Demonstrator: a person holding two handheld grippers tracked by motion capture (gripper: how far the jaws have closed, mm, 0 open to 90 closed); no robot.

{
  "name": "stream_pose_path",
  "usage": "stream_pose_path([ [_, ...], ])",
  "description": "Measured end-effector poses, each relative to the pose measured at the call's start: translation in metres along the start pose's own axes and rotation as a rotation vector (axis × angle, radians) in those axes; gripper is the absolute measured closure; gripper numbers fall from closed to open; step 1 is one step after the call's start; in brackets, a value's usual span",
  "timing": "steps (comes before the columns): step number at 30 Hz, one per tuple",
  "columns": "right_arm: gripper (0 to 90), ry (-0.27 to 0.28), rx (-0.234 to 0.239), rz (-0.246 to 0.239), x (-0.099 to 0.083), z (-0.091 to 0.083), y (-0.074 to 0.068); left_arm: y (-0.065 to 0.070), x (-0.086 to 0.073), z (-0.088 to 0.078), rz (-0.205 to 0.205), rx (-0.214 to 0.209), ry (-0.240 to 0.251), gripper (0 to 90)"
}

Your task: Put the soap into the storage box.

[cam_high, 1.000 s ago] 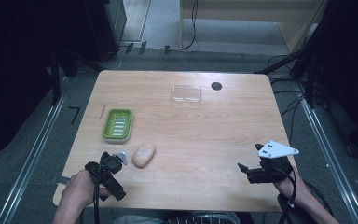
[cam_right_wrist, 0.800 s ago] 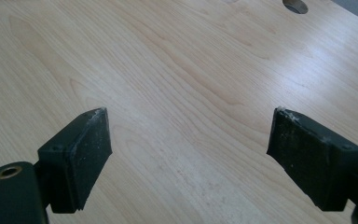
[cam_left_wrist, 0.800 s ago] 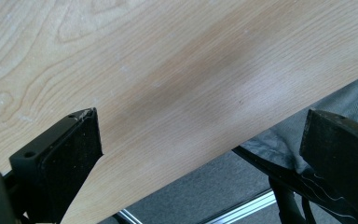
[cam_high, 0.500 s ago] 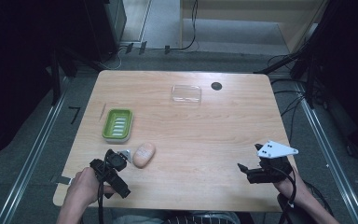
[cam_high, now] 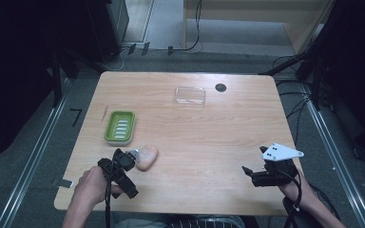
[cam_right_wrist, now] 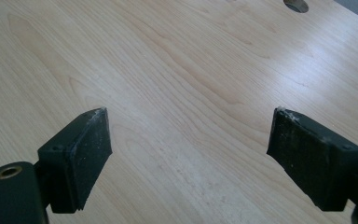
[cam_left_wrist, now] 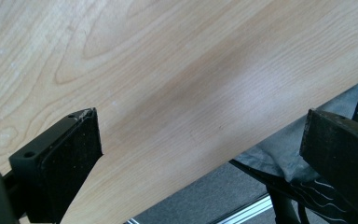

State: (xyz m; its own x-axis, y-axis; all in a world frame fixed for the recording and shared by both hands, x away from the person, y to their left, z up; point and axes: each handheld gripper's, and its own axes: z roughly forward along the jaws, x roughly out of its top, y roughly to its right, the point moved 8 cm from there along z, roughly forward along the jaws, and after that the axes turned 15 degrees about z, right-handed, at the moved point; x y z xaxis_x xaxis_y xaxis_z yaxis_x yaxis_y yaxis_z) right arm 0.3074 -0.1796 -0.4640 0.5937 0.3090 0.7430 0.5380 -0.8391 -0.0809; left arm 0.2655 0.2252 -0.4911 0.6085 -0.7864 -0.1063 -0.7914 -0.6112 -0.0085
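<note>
A green soap dish (cam_high: 119,127) sits on the left half of the wooden table (cam_high: 209,137). Just in front of it lies a beige oval bar (cam_high: 147,156). My left gripper (cam_high: 126,183) is close to the bar's left side near the front edge; I cannot tell whether it touches the bar. In the left gripper view its jaws (cam_left_wrist: 200,116) stand wide open over bare wood and the table's edge. My right gripper (cam_high: 253,168) rests low at the front right. It is open (cam_right_wrist: 189,112) with only wood grain between the pads.
A clear shallow plastic tray (cam_high: 190,95) lies at the back centre, with a round black hole (cam_high: 220,87) (cam_right_wrist: 296,4) in the tabletop to its right. Grey floor and metal rails surround the table.
My left gripper has shifted a little to the right, closer to the beige bar. The right gripper has stayed put.
</note>
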Motion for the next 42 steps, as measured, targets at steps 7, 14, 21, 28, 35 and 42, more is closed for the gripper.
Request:
stream_pose_path([
  [7, 13.4, 0.0, -0.003, -0.001, 0.0, 0.0, 0.0, -0.001, 0.009, 0.0, 0.012, -0.002, -0.003, 0.0],
  [14, 13.3, -0.001, -0.005, -0.001, 0.0, 0.001, 0.0, -0.004, 0.018, -0.001, 0.012, -0.008, 0.007, 0.0],
  [21, 13.4, -0.001, -0.003, -0.004, 0.0, 0.001, 0.0, -0.008, 0.024, 0.001, 0.003, -0.016, 0.004, 0.0],
  [28, 13.4, 0.0, -0.004, -0.003, 0.0, 0.001, 0.0, -0.013, 0.029, 0.002, -0.001, -0.027, 0.004, 0.0],
  [35, 13.3, -0.001, -0.003, -0.005, 0.0, 0.001, 0.0, -0.02, 0.032, 0.004, -0.014, -0.023, -0.001, 0.0],
  [42, 13.3, 0.002, -0.001, -0.007, 0.001, 0.001, 0.0, -0.024, 0.038, 0.007, -0.015, -0.034, -0.014, 0.0],
])
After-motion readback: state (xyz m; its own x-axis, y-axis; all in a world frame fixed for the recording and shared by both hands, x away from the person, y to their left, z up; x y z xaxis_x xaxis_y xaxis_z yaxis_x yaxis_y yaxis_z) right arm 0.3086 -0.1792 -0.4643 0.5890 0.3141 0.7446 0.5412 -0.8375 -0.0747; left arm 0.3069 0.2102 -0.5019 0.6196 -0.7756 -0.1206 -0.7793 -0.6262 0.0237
